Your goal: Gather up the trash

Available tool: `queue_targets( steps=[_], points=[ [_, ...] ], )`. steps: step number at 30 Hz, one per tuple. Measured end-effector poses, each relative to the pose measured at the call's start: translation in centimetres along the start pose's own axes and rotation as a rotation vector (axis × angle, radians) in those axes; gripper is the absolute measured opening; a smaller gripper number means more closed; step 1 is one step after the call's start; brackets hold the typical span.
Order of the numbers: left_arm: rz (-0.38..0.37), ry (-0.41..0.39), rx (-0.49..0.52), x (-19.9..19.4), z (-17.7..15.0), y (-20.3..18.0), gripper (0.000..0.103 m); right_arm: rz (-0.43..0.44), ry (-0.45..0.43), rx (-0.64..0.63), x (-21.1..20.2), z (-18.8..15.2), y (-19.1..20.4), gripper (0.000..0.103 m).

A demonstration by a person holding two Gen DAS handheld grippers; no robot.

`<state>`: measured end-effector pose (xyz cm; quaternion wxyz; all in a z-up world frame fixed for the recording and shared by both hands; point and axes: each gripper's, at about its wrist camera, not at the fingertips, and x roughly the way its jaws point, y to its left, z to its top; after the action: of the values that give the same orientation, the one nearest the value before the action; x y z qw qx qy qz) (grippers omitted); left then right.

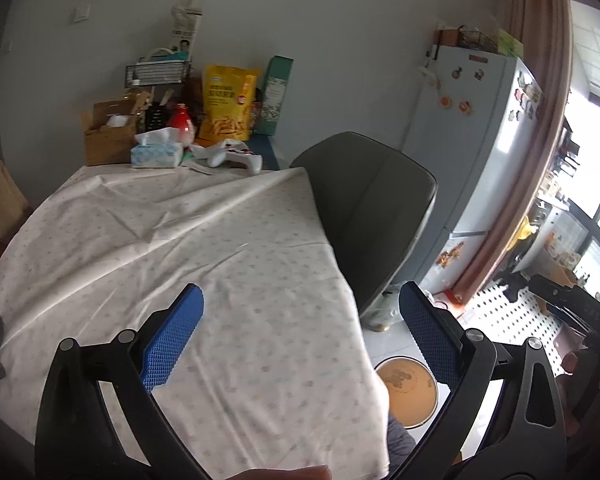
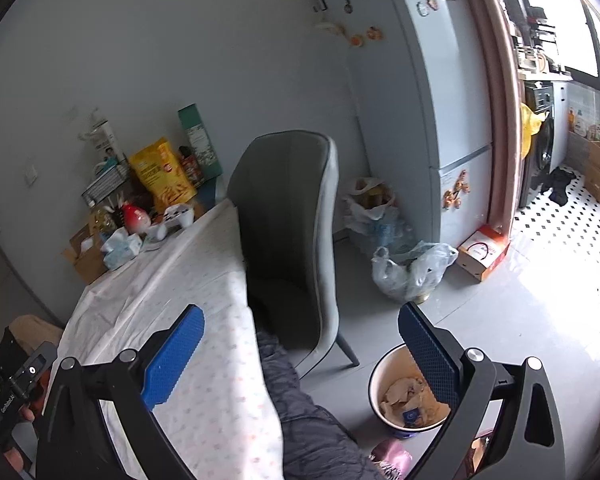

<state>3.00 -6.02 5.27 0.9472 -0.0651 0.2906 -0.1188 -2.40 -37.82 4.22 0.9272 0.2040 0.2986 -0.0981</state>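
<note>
A round bin [image 2: 404, 400] stands on the grey floor beside the table, holding crumpled paper trash [image 2: 410, 398]; in the left wrist view it shows as a round bin with an orange inside [image 1: 406, 394]. My left gripper [image 1: 300, 322] is open and empty, held above the white dotted tablecloth [image 1: 188, 248] near the table's right edge. My right gripper [image 2: 300, 326] is open and empty, held over the table edge, with the bin below its right finger [image 2: 428, 356].
A grey chair [image 2: 292, 232] stands at the table's right side. Snack bags, a tissue pack [image 1: 156, 154], a game controller [image 1: 236, 156] and boxes crowd the far end. Plastic bags [image 2: 412, 268], a carton [image 2: 484, 254] and a fridge [image 2: 420, 100] stand beyond.
</note>
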Motion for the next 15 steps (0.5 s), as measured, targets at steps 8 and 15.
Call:
queue_targets(
  steps=[8,15],
  points=[
    [0.042,-0.029,-0.032,-1.5,-0.5,2.6,0.097,0.032,0.025,-0.040,0.8,-1.3,3.0,0.095],
    [0.063,-0.040,-0.048,-2.1,-0.8,4.1,0.097,0.059,0.033,-0.070,1.0,-1.9,4.7,0.095]
  ],
)
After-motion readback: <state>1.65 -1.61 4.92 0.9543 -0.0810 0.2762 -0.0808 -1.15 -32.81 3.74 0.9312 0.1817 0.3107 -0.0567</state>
